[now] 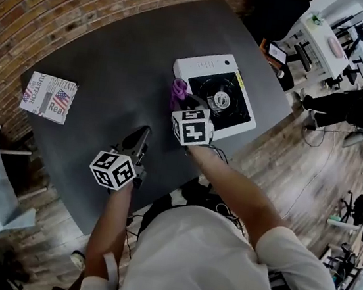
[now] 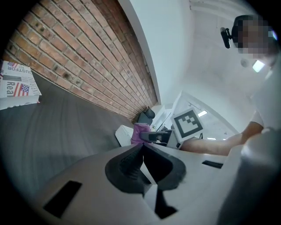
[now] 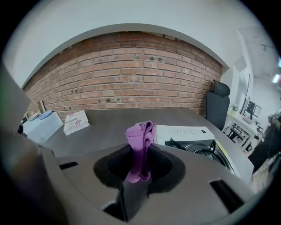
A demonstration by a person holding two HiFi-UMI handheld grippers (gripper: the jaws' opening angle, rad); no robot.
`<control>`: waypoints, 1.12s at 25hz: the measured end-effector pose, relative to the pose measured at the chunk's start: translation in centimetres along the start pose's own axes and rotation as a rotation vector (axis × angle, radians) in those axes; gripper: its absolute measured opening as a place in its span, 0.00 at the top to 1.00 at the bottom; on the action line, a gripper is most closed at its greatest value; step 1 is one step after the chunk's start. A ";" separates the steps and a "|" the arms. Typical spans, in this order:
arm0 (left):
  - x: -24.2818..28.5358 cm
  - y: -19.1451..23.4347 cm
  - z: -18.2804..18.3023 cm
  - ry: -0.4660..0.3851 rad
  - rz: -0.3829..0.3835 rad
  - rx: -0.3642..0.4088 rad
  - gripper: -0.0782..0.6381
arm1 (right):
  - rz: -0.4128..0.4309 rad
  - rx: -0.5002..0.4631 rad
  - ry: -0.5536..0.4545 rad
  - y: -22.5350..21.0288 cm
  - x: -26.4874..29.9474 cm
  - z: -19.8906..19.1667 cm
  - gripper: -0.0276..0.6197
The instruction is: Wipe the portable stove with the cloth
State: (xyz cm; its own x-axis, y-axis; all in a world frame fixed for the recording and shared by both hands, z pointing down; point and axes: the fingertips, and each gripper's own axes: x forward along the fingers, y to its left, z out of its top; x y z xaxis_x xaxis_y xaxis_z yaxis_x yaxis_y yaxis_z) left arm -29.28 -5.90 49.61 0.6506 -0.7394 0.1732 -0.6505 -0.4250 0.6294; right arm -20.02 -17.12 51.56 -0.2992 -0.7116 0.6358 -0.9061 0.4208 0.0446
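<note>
The white portable stove (image 1: 208, 68) with a black burner top (image 1: 222, 101) sits near the right edge of the dark table (image 1: 110, 78). A purple cloth (image 1: 178, 91) is pinched in my right gripper (image 1: 182, 101), held at the stove's near-left corner. In the right gripper view the cloth (image 3: 139, 145) stands bunched up out of the shut jaws, with the stove (image 3: 189, 136) just beyond on the right. My left gripper (image 1: 144, 133) hovers over bare table to the left, jaws together with nothing in them; in its own view the jaws meet at the left gripper (image 2: 141, 147).
A printed newspaper (image 1: 48, 97) lies at the table's left end, also the newspaper (image 2: 17, 85) in the left gripper view. A brick wall (image 3: 123, 74) runs behind the table. A dark chair (image 3: 218, 107) stands past the stove. Wooden floor (image 1: 298, 163) lies beyond the right edge.
</note>
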 end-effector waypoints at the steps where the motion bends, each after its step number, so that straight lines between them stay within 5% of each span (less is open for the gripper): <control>1: 0.0 0.5 0.1 0.002 0.003 -0.002 0.88 | -0.023 0.000 0.006 0.0 1.1 0.2 0.82; 14: -0.1 3.4 1.1 0.015 0.020 -0.014 0.88 | -0.251 0.037 0.112 -1.9 10.8 1.5 0.83; 28: -1.1 3.5 0.8 0.004 0.044 -0.025 0.88 | -0.338 0.149 0.171 -3.5 12.9 1.8 0.83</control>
State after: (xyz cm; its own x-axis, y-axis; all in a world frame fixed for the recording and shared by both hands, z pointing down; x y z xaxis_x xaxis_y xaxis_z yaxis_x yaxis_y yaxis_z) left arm -32.60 -7.00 51.03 0.6234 -0.7547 0.2045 -0.6688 -0.3791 0.6395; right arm -21.24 -28.76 58.17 0.0655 -0.6869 0.7238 -0.9820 0.0842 0.1688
